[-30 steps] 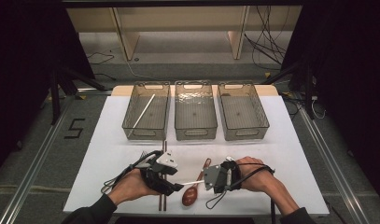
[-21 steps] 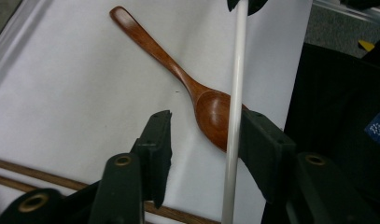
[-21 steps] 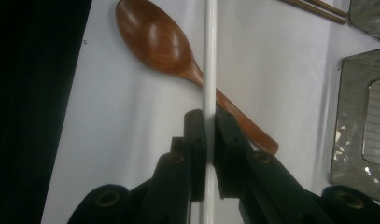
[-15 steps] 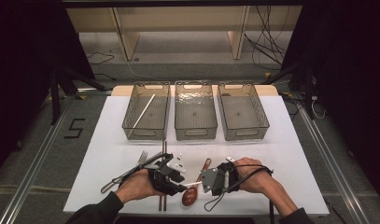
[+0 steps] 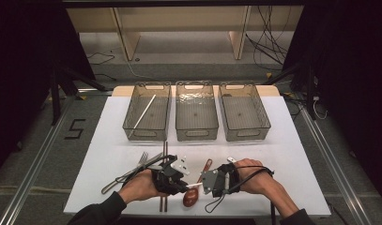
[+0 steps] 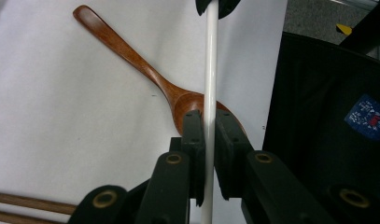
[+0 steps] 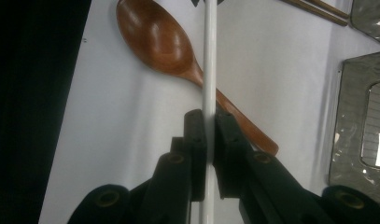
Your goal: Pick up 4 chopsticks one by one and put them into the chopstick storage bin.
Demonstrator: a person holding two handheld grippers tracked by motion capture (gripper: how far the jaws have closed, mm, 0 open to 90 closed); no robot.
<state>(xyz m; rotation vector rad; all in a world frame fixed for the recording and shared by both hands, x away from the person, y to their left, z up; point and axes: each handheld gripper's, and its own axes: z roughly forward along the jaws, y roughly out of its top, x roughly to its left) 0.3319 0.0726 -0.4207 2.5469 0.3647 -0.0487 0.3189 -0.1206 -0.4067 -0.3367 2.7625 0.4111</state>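
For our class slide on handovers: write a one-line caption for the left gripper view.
Left tongs shut on a white stick above a wooden spoon lying on the white table.

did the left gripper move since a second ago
Yes. In the high view the left gripper has shifted right toward the wooden spoon, its jaws closing onto the white stick that the right gripper holds.

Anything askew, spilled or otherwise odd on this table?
No spill or damage. One oddity: the white stick is clamped by both the left tongs and the right tongs, bridged above the wooden spoon. A matching stick leans askew across the left basket.
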